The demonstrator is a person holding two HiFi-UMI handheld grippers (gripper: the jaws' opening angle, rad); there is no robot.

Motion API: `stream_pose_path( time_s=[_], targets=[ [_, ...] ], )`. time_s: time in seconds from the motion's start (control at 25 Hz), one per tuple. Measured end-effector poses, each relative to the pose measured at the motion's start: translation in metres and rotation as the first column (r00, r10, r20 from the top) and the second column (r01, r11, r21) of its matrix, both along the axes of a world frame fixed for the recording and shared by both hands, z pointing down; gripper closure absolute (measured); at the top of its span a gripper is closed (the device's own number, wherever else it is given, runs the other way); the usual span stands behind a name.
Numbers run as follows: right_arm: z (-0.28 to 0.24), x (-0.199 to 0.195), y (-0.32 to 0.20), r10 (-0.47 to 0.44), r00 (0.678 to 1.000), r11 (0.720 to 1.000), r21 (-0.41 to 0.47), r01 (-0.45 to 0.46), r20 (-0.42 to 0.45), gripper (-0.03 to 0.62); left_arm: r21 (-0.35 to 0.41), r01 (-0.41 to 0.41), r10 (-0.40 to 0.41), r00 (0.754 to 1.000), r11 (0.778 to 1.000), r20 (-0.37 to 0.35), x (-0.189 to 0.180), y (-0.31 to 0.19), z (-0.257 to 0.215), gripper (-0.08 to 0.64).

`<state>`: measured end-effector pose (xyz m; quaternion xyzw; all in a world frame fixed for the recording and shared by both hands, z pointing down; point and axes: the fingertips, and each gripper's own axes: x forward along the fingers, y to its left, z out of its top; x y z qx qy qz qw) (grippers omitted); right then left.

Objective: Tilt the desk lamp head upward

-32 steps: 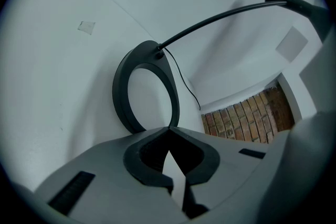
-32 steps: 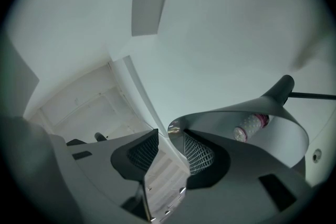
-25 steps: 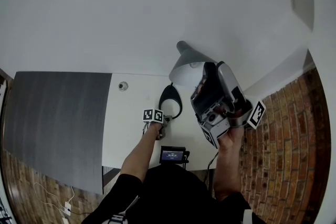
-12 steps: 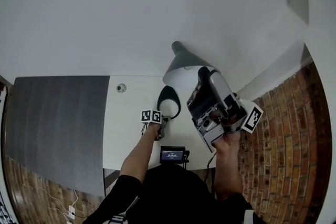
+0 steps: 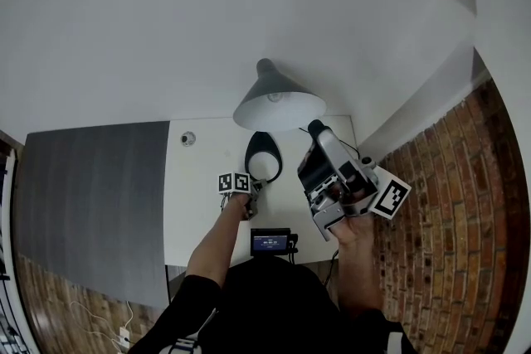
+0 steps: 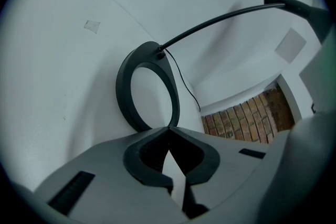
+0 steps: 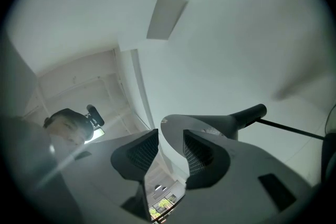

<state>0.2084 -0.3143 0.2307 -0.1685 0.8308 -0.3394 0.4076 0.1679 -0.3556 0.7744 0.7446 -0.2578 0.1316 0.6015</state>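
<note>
Centrally, over the far edge of a white rectangular desk, hangs the dark grey cone-shaped metal lamp head, mouth facing down and somewhat toward the camera, with its pale lining and bulb showing. Its long axis runs from the narrow neck at 12 o'clock to the wide mouth at 6 o'clock.

The right gripper points upward with its jaws apart and nothing clamped. The lamp head's rim lies at about 10 o'clock of its tips, just beside them. This is judged the nearer hand for any lift of the head.

The left gripper, jaws pressed together and empty, sits low over the desk. The lamp's black oval ring base lies at 12 o'clock of its tips, close against them, though contact cannot be made out.

In the right gripper view the rim shows in the gap past the pads, but whether it is touched cannot be told. The thin black lamp arm is lost behind the lamp head in the head view. The head itself is cut off at 2 o'clock in the left gripper view.
</note>
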Motion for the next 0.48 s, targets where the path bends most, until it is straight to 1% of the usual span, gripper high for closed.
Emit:
stream_pose_path(
  time_s=[0.12,0.28,0.36,0.48],
  targets=[
    [0.006,0.015,0.005,0.021,1.000,1.000,-0.005,-0.021,0.009,0.443,-0.006,0.028,-0.028,1.000,1.000,-0.004,-0.002,0.002,0.001,0.548],
    [0.016,0.032,0.013,0.045,0.999,0.999,0.002,-0.045,-0.005,0.443,0.001,0.080,-0.080,0.997,0.997,-0.017,-0.006,0.000,-0.001,0.548],
    [0.026,0.038,0.016,0.056,0.998,0.998,-0.002,-0.056,-0.026,0.443,0.016,0.129,-0.128,0.990,0.991,-0.053,-0.013,-0.001,-0.006,0.546],
    [0.052,0.049,0.019,0.073,0.995,0.997,-0.028,-0.074,-0.063,0.443,0.050,0.198,-0.190,0.972,0.979,-0.139,-0.029,0.003,-0.025,0.546]
  ],
)
